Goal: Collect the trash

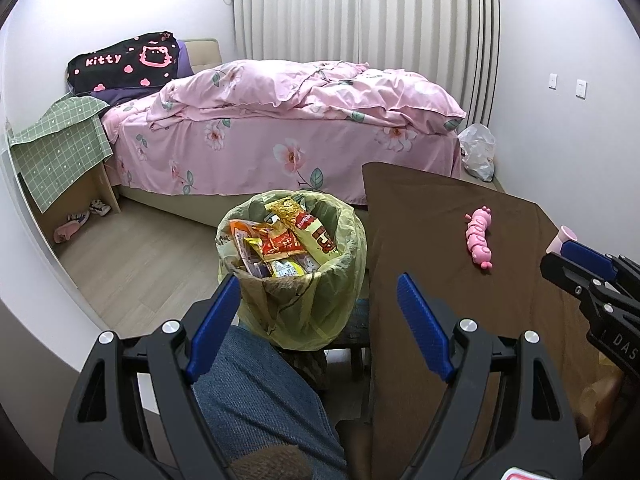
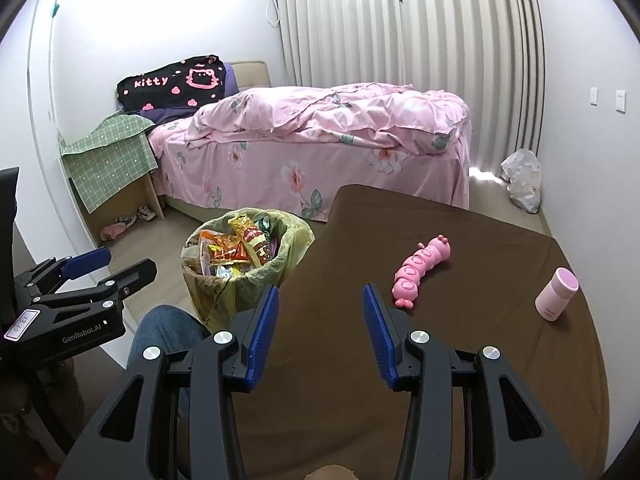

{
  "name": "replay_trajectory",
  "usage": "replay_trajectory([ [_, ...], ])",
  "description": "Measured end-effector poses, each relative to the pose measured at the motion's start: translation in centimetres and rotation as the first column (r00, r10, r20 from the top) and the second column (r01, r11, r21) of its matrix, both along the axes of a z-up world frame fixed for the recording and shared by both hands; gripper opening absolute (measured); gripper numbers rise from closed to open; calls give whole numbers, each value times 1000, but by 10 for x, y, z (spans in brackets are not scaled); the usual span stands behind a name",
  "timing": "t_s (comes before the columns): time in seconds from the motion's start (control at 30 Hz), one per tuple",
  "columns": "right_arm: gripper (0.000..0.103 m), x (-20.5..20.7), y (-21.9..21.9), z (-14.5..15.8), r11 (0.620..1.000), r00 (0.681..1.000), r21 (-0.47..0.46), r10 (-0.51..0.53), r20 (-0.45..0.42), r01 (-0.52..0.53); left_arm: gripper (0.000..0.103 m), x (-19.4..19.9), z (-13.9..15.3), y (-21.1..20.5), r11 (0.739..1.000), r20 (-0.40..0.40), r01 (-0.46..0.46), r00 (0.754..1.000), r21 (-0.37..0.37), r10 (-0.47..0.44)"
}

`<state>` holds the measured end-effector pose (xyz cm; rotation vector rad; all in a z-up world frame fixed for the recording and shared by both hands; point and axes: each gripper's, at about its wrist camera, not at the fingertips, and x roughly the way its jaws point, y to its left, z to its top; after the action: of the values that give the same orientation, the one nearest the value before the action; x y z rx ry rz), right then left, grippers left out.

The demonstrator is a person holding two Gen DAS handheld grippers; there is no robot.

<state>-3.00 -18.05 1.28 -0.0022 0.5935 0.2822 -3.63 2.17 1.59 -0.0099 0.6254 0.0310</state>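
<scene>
Both the left gripper (image 1: 318,294) and right gripper (image 2: 320,306) gape, holding nothing. Centre frame, beside the brown table (image 2: 460,360), the upright trash bin (image 1: 292,280), lined with a yellow-green bag, brims with colourful snack wrappers (image 1: 288,240), mouth upward.

You can read "kitty" in pink on the black blanket (image 1: 122,62) at the head of the bed. Your left gripper (image 2: 98,266), seen from the right wrist cam, carries "GenRobot.AI" on its body, plus a pink tag w/ handwritten "12 60". Your right gripper (image 1: 576,258), in the left wrist cam, shows "DAS", cut off at the frame edge. Snack wrappers (image 1: 280,240) in the bin and the pink bottle (image 2: 556,294) have print, too small to read.
</scene>
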Motion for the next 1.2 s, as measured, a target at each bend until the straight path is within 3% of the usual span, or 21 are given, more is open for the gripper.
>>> replay_trajectory([
  [1.2,41,-1,3,-5,1000,1000,-10,9,-12,-9,76,0,-3,0,1000,0,7,1000,2,-7],
])
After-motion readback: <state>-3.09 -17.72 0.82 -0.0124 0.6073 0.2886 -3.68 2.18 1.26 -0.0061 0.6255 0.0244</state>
